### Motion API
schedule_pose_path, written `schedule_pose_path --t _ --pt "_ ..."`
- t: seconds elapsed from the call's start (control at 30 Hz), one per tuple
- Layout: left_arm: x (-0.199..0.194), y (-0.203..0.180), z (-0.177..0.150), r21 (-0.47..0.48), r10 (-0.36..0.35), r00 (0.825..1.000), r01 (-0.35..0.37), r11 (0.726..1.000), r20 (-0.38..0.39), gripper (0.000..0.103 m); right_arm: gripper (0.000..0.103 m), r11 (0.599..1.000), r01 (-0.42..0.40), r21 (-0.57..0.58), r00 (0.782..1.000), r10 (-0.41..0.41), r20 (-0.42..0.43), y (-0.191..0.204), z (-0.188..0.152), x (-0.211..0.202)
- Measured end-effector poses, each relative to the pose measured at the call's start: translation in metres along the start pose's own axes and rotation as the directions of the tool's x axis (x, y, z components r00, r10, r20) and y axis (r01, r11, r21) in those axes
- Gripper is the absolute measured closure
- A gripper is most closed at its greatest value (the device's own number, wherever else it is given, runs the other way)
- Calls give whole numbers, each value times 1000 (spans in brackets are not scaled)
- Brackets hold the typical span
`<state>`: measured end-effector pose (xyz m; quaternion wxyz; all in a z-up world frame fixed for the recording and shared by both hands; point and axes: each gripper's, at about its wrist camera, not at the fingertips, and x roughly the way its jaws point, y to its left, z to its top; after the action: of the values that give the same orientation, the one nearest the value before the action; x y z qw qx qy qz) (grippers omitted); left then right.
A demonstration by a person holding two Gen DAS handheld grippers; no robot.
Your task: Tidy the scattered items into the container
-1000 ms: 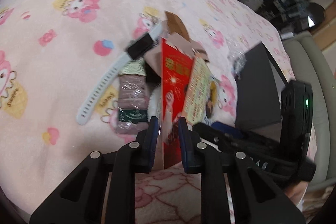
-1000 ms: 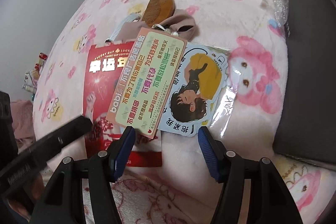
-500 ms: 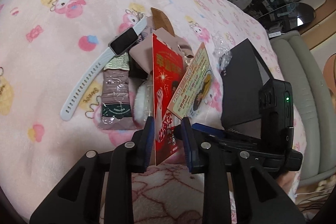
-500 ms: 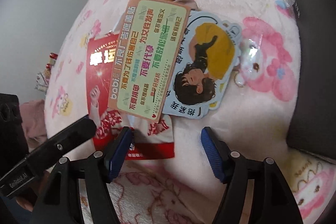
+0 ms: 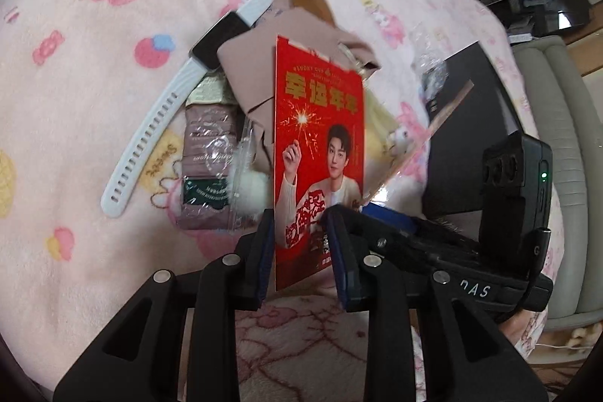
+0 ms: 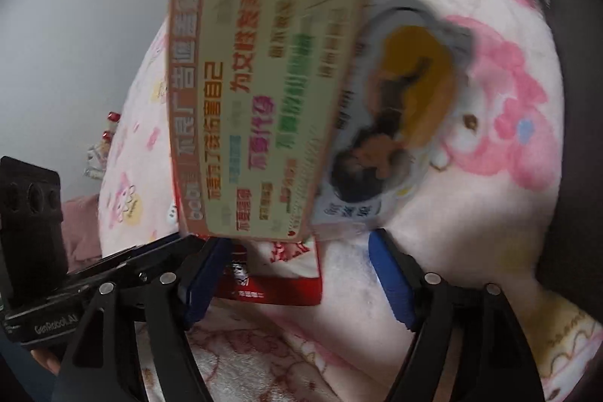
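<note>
Two cards are seen: red card (image 5: 318,145) between slightly parted left gripper (image 5: 301,243) jaws, perhaps loosely; green card (image 6: 264,100) above the widening right gripper (image 6: 297,274).

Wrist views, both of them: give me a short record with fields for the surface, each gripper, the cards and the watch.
surface: pink cartoon blanket
left gripper: jaws have just been opening; red card stands upright between them, apparently unclamped
right gripper: jaws have just been opening, wide; red card's lower edge between them, not gripped
green card: blurred, overlapping the sticker
watch: white strap, flat on blanket, left of red card
</note>
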<state>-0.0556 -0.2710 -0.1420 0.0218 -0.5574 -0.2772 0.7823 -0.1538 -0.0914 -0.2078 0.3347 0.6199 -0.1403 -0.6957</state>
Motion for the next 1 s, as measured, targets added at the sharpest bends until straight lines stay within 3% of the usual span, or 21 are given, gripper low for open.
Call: schedule_pose_path --t 0.07,0.13,0.33,0.67,1.0 --pt "-3 -1 -4 6 -8 1000 7 1000 25 81 56 999 -16 -39 1000 17 9 7 -2 -5" --pt "-11 -4 -9 17 14 998 -15 1000 62 83 59 997 -10 -72 1000 12 23 17 -7 -13" --pt "-38 -20 -24 53 50 990 -57 997 130 83 62 995 -22 -99 998 29 62 29 -20 -47" --pt "-67 -71 -46 130 -4 988 -17 991 156 82 62 993 22 -112 986 -3 165 54 -53 -106" --pt "-72 -144 -66 255 -49 986 7 967 161 82 62 997 29 -73 963 -8 271 28 -83 -177"
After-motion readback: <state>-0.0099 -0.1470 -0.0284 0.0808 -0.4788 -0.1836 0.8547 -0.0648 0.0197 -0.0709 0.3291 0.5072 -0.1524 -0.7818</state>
